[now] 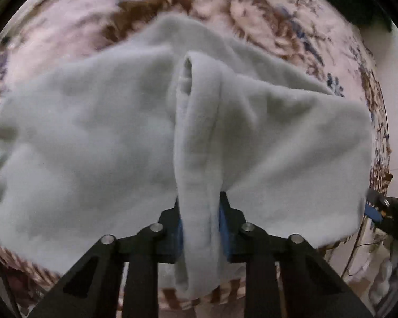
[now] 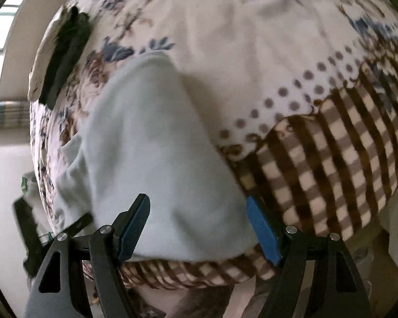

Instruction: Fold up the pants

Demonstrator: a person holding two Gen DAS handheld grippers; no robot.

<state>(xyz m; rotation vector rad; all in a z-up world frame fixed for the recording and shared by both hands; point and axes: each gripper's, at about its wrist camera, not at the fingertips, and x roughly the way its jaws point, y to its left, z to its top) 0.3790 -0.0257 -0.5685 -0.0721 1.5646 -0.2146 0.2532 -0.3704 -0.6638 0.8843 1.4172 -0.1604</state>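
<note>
Pale grey-green fleece pants (image 1: 92,137), soft and napped, spread over a floral and brown-checked bed blanket (image 2: 252,39); their far edges are blurred. Left hand-held gripper (image 1: 200,225), blue-padded, is clamped on a raised vertical fold of the cloth. Right hand-held gripper (image 2: 199,228) hovers over the pants, fingers spread wide, gripping nothing.

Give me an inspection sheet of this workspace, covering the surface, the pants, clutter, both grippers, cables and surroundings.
Surface: patterned bedspread, floral in the middle, brown check band at the near edge.
Job's things: pale grey pants spread on the bedspread, one ridge of cloth pulled up.
Clutter: dark object lying on the far left part of the bedspread; too blurred to name.
Grippers: left gripper shut on the pants' raised fold; right gripper open, its fingers either side of the pants' near edge.
Cables: thin dark cable beside the bed.
Surroundings: bright window at far left.
</note>
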